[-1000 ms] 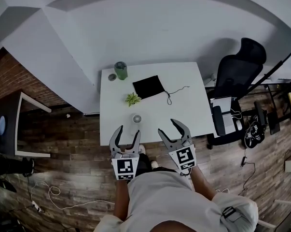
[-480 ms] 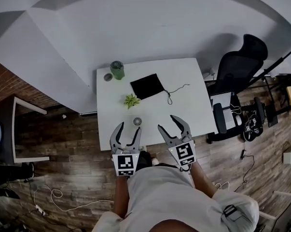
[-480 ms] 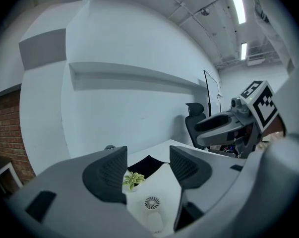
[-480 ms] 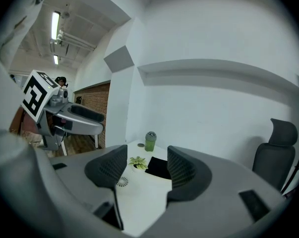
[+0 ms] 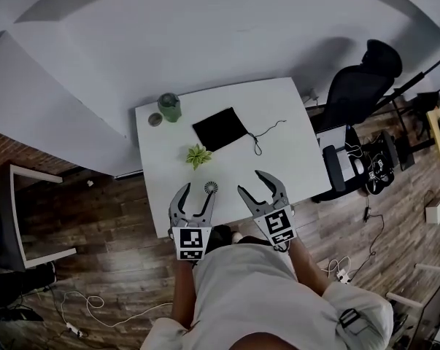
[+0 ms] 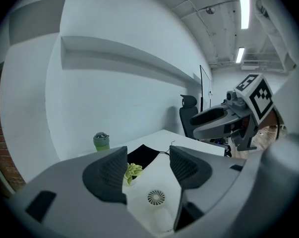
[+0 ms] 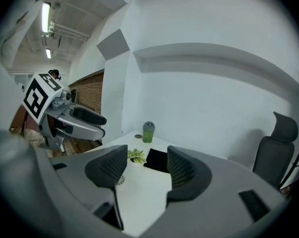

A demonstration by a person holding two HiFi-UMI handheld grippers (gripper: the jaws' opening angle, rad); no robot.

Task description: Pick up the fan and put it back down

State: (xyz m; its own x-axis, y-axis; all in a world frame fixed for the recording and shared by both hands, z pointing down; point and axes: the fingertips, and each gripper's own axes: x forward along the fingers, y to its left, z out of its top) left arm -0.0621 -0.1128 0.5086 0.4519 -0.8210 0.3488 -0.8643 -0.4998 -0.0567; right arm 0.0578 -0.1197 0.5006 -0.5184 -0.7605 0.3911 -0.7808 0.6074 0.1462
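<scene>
Fan (image 5: 211, 187), round, slatted, on smooth table (image 5: 292, 137), left gripper (image 5: 195, 193) and right gripper (image 5: 251, 181) jaws parted, empty

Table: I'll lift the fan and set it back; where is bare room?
Bare: the right side of the table, beyond the cord, and the left strip in front of the bottle. Crowded: the middle, with pouch, plant, fan.
</scene>
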